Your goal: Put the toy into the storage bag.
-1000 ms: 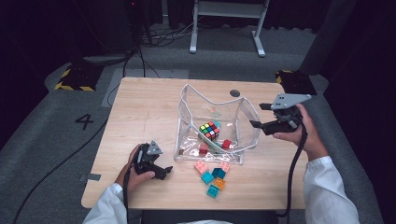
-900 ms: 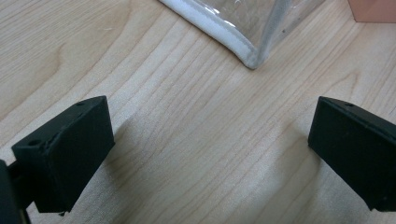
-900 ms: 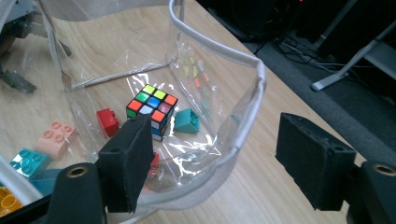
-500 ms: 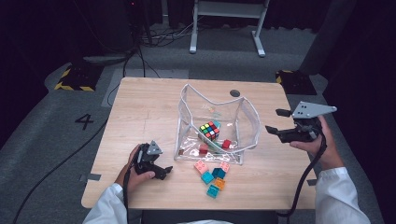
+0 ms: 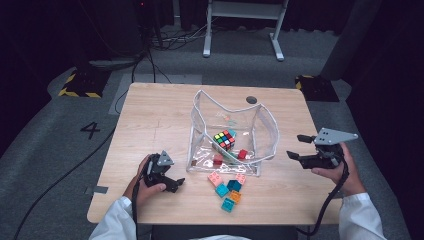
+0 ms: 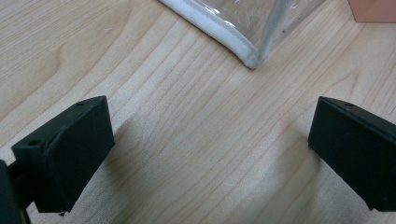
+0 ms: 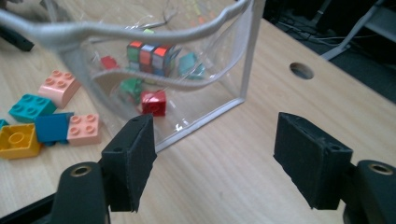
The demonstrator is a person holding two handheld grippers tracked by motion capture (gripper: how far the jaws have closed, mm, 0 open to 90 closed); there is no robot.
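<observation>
Pouch of clear plastic stood open-mouthed at the middle of the table in the high view, a puzzle cube and a few blocks inside it, with loose blocks scattered just in front. We held the left gripper near the front-left edge and the right gripper just beside the pouch's right wall, both empty.

In the left gripper view, our jaws stood wide apart over bare wood, the pouch's white-trimmed corner near but untouched.

In the right gripper view, our jaws were likewise spread with nothing between them, facing the pouch's side. We judged the film light, floppy and slick, likely to buckle under a pinch. The stiffer piped rim looked the safest hold, taken from both sides so the contents would not spill.
</observation>
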